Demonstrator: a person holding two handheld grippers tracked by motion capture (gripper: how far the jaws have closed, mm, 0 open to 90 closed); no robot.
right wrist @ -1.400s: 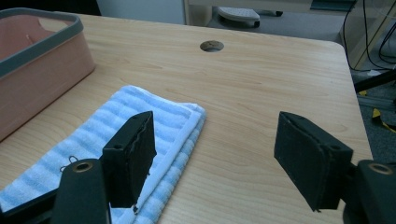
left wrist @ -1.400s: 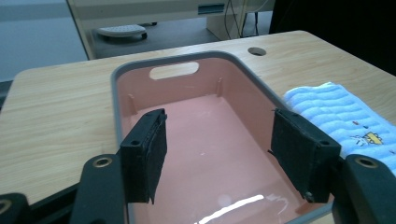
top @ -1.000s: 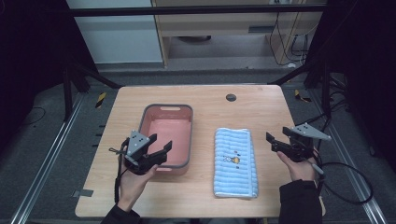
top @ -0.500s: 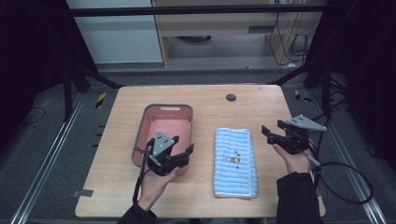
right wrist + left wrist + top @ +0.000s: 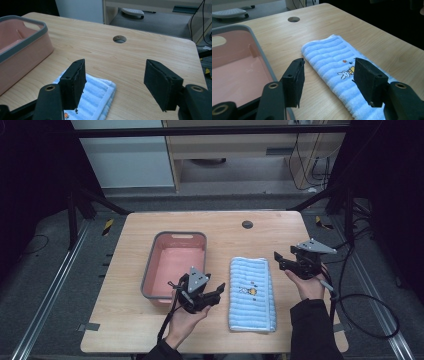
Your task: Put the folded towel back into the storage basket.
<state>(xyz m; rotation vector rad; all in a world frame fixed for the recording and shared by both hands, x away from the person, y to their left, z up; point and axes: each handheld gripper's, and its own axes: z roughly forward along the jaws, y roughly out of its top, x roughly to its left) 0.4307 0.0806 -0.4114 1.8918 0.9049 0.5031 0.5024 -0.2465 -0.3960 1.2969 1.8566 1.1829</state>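
**Table stock: towel, basin, two grippers**

1. Table [image 5: 130, 320] – light wood, round cable hole [image 5: 247, 224] nr far edge.
2. Basin [image 5: 150, 270] – pink w/ grey rim, left of centre, nothing seen inside.
3. Towel [image 5: 252, 292] – blue striped, folded to a long strip, small rabbit print; lies flat just right of basin, apart from it.
4. Left gripper [image 5: 220, 290] – at basin's near-right corner, pointing at towel's left edge. Jaws spread, have just been closing a little; nothing between them, no contact w/ towel.
5. Right gripper [image 5: 278, 260] – just beside towel's far-right corner, above the table. Jaws spread, likewise just closing slightly; gap empty.
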